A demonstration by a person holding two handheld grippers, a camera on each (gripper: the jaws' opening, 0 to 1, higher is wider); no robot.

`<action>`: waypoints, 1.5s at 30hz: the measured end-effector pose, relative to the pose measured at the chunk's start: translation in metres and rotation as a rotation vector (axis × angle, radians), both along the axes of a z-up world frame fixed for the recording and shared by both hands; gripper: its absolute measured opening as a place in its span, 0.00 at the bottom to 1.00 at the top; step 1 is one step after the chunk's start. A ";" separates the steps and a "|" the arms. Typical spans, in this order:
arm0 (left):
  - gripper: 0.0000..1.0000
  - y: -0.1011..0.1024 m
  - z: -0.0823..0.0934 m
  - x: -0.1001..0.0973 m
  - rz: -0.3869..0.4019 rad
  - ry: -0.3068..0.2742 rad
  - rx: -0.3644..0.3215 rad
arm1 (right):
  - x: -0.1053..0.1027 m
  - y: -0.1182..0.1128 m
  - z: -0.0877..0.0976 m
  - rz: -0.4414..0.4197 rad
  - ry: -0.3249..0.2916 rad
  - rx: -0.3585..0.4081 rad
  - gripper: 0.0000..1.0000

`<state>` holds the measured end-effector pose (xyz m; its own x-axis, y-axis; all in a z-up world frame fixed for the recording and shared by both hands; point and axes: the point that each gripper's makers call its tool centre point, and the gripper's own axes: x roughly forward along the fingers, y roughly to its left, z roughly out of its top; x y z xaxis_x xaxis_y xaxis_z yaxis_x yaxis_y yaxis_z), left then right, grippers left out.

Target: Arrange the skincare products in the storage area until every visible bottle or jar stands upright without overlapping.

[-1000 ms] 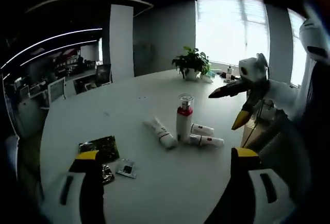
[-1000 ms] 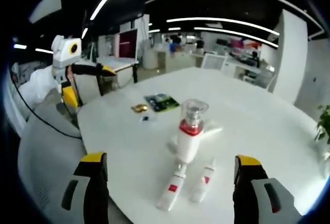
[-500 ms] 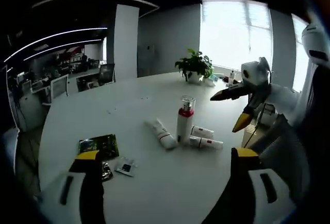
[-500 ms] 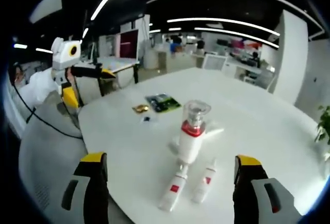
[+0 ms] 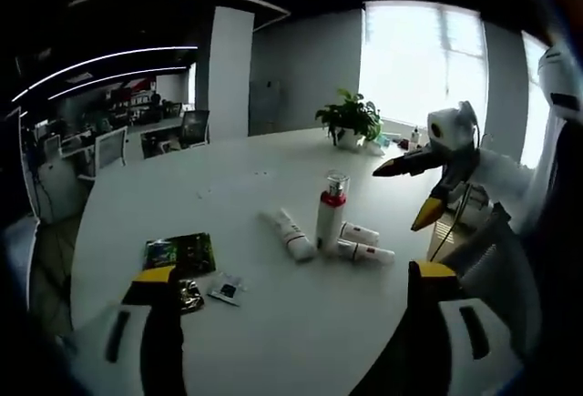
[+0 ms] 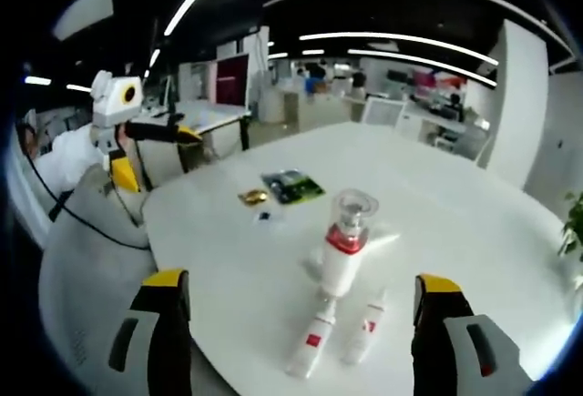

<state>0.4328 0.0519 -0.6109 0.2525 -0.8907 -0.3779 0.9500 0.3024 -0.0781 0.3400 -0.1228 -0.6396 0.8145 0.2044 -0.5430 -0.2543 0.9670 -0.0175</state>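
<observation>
White tubes lie flat at six o'clock of the upright pump bottle on the bench; both views have drifted back slightly, left gripper and right gripper released, nothing righted.

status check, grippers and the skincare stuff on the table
Left gripper and right gripper open, both empty, off the table. Pump bottle upright; three tubes lying flat beside it. Nothing between jaws and products; sachets off to the side.

A white table fills the lower frame. At lower left lie a green packet, a gold sachet and a small sachet. A potted plant stands at upper centre.
</observation>
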 end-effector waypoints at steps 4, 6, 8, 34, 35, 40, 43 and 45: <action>0.99 -0.002 0.001 -0.002 -0.010 0.009 -0.021 | -0.002 0.005 0.001 -0.007 0.008 -0.013 0.99; 0.99 -0.001 0.002 -0.002 -0.013 0.009 -0.021 | -0.002 0.008 0.003 -0.015 0.004 -0.006 0.99; 0.99 -0.001 0.003 0.000 -0.015 0.003 -0.022 | -0.001 0.010 0.004 -0.027 0.005 0.003 0.99; 0.99 -0.003 -0.003 -0.005 -0.084 0.040 -0.018 | 0.016 0.005 0.035 -0.069 -0.002 0.005 0.99; 0.99 -0.004 -0.002 -0.004 -0.082 0.032 -0.023 | 0.019 0.003 0.039 -0.066 -0.005 0.003 0.99; 0.99 -0.007 -0.004 0.001 -0.091 0.033 -0.030 | 0.037 -0.009 0.052 -0.075 -0.028 0.006 0.99; 0.99 -0.012 -0.005 0.002 -0.093 0.036 -0.038 | 0.046 -0.012 0.050 -0.054 0.000 0.022 0.99; 0.99 -0.014 -0.007 0.001 -0.098 0.040 -0.036 | 0.053 -0.017 0.051 -0.052 -0.004 0.021 0.99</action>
